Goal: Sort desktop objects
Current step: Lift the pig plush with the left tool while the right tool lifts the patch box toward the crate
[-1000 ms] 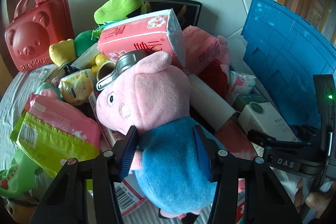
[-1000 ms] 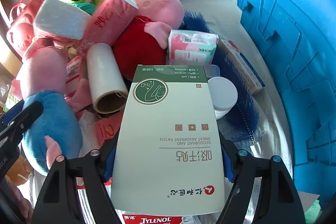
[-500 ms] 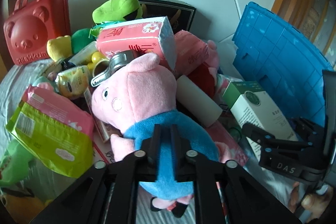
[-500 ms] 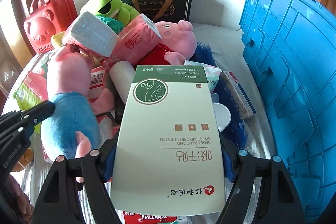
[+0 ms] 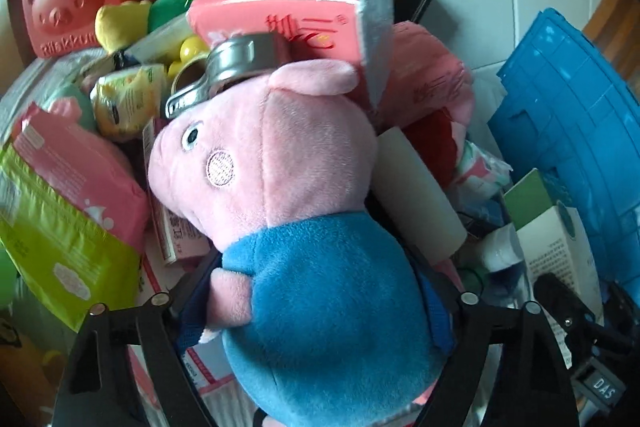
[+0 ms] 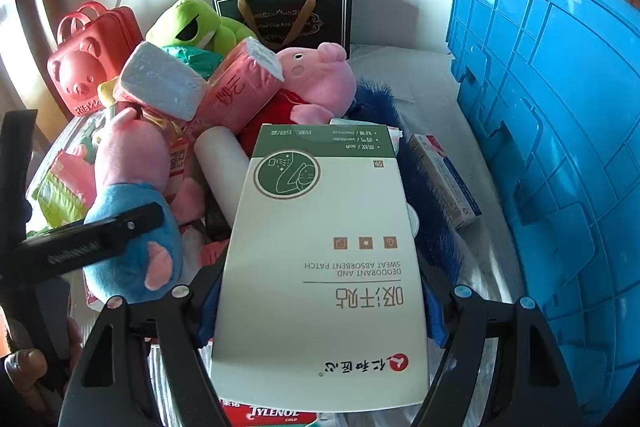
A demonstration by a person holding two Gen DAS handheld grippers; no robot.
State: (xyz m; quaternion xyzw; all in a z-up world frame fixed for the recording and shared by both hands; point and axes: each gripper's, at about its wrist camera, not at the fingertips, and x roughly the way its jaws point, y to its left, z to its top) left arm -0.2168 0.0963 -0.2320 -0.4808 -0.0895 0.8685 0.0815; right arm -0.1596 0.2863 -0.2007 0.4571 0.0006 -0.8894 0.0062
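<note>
1. Right now the left gripper (image 5: 320, 291) has its jaws spread wide round the blue body of a pig plush (image 5: 280, 211); they have just been opening, and the plush sits between them. Whether the pads press on the fabric is hard to tell, since the body hides them.
2. That pig plush lies on top of the heap on the worktop, its pink head against a pink tissue pack (image 5: 296, 7) and a metal cup (image 5: 236, 63).
3. The right gripper (image 6: 320, 311) has its jaws closed partway on a green-and-white box (image 6: 324, 259), a pad on each long side; the box is lifted clear above the pile.
4. A Tylenol carton (image 6: 276, 415) shows just under the box's near edge.
5. A blue crate (image 6: 560, 147) stands on its side at the right of the pile; only its ribbed outer wall is visible, so its contents cannot be seen.
6. A red bear-faced case (image 6: 88, 67) stands closed at the far left, touching the heap.
7. A dark gift bag (image 6: 288, 15) stands upright at the back, with a green frog plush (image 6: 192, 23) leaning beside it.
8. A second pig plush in red (image 6: 304, 83) lies near the middle, a white roll (image 6: 224, 171) just in front.
</note>
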